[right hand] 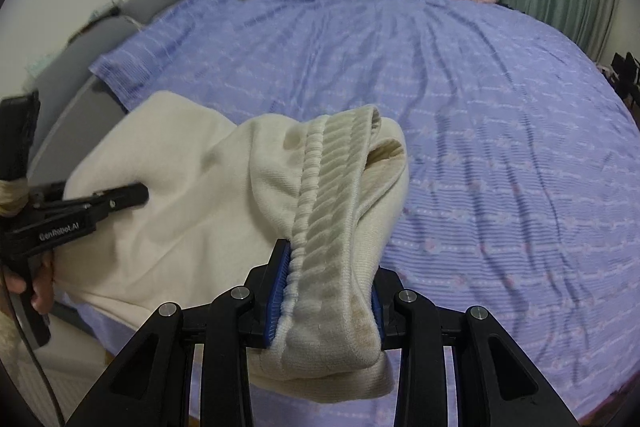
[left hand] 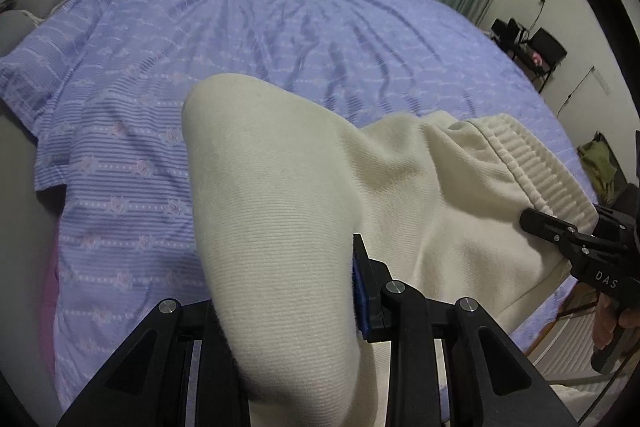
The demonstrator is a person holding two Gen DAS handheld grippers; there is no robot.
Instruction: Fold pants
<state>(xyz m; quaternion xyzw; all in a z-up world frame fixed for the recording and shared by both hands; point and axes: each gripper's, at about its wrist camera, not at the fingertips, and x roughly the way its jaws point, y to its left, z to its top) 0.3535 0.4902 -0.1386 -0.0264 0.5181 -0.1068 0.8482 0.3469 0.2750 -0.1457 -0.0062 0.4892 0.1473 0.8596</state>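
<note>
I have the cream pants (left hand: 280,187) held up over the near part of the bed (left hand: 320,39), which is covered with a purple patterned sheet (right hand: 500,147). My left claw (left hand: 280,291) is closed narrow on a thick fold of the plain cloth, and my right claw (right hand: 326,291) is closed narrow on the bunched ribbed waistband (right hand: 332,163). The cloth hangs between the two claws, and its lower part touches the sheet near the bed edge.
</note>
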